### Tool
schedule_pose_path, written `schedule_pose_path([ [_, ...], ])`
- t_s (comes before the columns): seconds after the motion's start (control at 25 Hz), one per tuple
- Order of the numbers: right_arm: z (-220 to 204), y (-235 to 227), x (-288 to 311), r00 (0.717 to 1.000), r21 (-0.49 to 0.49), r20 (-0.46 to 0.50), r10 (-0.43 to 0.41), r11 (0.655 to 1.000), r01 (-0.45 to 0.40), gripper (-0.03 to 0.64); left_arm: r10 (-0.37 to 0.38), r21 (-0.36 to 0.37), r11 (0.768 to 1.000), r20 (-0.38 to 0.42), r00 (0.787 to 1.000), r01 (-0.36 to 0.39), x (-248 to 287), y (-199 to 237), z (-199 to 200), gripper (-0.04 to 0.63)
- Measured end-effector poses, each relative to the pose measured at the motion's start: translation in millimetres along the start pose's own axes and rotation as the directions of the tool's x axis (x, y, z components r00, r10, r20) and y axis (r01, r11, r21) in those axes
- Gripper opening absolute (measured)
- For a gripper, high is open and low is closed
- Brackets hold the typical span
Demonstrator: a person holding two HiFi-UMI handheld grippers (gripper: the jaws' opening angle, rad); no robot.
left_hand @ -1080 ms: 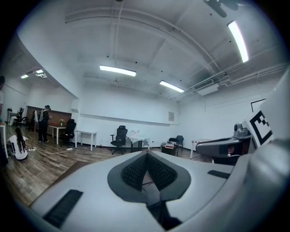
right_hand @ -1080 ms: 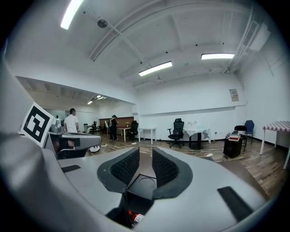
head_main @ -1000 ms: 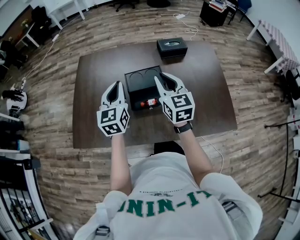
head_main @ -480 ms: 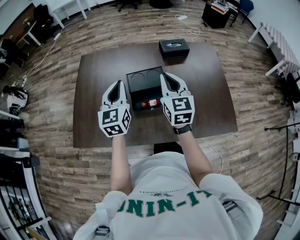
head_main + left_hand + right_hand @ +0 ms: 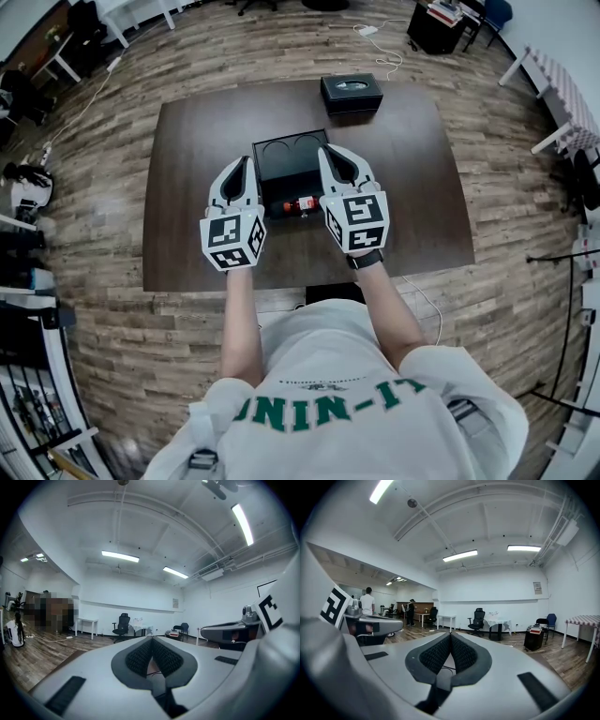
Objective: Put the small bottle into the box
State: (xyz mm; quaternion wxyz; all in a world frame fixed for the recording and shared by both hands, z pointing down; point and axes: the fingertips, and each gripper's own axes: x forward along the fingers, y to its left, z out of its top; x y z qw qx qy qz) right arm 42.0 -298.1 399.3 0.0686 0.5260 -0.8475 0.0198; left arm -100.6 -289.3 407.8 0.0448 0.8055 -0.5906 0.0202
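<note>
In the head view a small bottle [image 5: 293, 204] with a red label lies on its side on the dark table [image 5: 187, 141], just in front of an open black box [image 5: 291, 155]. My left gripper [image 5: 242, 165] hovers to the bottle's left and my right gripper [image 5: 329, 156] to its right, both raised above the table and pointing away from me. In the left gripper view the left gripper [image 5: 151, 639] has its jaws shut with nothing between them. The right gripper [image 5: 450, 635] in the right gripper view is likewise shut and empty. Both gripper views look out over the room, not at the table.
A black tissue box [image 5: 351, 93] stands at the table's far edge. Around the table is wooden floor with white tables, an office chair [image 5: 477, 620] and a cabinet [image 5: 433, 23]. Two people [image 5: 368, 603] stand far off.
My left gripper has shifted slightly right and forward, closer to the box. The right gripper's jaws have come together. The bottle has not moved.
</note>
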Motion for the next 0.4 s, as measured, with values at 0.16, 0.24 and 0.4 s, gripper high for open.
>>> schedule_pose_path([
  [0.16, -7.3, 2.2, 2.3, 1.0, -0.024, -0.014, 0.008, 1.0, -0.009, 0.015, 0.001, -0.01, 1.0, -0.009, 1.0, -0.001, 0.8, 3.1, -12.8, 0.012],
  [0.24, -12.1, 3.2, 7.5, 1.0, -0.029, -0.023, 0.018, 0.999, -0.019, 0.015, 0.009, -0.014, 1.0, -0.011, 1.0, -0.009, 4.4, 8.4, -16.3, 0.012],
  [0.4, -25.8, 4.4, 22.0, 0.998, -0.046, -0.055, 0.034, 0.998, -0.037, 0.015, 0.013, -0.016, 1.0, -0.027, 1.0, -0.014, 15.9, 17.9, -24.7, 0.012],
])
